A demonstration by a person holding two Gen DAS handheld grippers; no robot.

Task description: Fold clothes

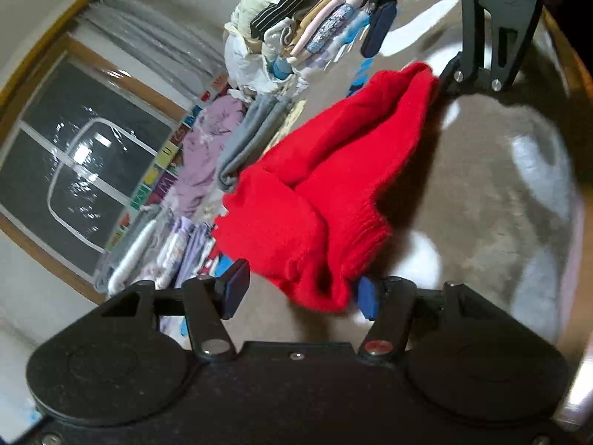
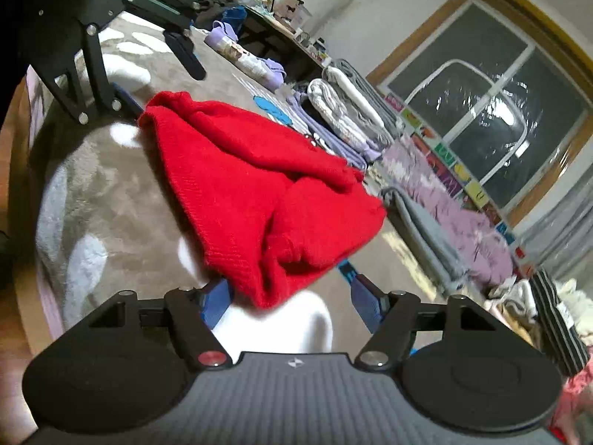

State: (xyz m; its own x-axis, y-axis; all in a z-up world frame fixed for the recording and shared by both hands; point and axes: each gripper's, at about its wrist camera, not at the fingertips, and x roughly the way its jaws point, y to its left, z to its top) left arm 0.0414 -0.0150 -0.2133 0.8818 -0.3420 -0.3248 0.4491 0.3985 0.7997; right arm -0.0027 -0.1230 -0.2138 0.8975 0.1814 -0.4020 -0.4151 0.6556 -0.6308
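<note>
Nearest the left wrist camera, the left gripper (image 1: 300, 296) has its two blue-padded fingers spread apart, with the ribbed hem end of a red knitted sweater (image 1: 326, 193) bunched between and just over them; whether either pad is pressing the knit cannot be told. Seen from the right wrist camera, the right gripper (image 2: 292, 296) is likewise spread wide, and the other end of the red knitted sweater (image 2: 259, 185) droops between its fingers without a visible clamp. That sweater is roughly folded into a thick, rumpled bundle spanning the gap between the two grippers, above a grey-brown plush blanket (image 1: 481, 193) with pale blotches that covers the surface below. At the far end of the bundle, in each view, the opposite gripper (image 1: 456, 70) meets the cloth, its fingers also apart. Beyond the sweater, along the far edge of the blanket, lie a folded grey garment (image 1: 248, 144), a rumpled lilac cloth (image 1: 207, 148) and a row of folded pastel clothes (image 1: 318, 29). Farther still stands a dark window (image 1: 85, 163) with a wooden frame.
</note>
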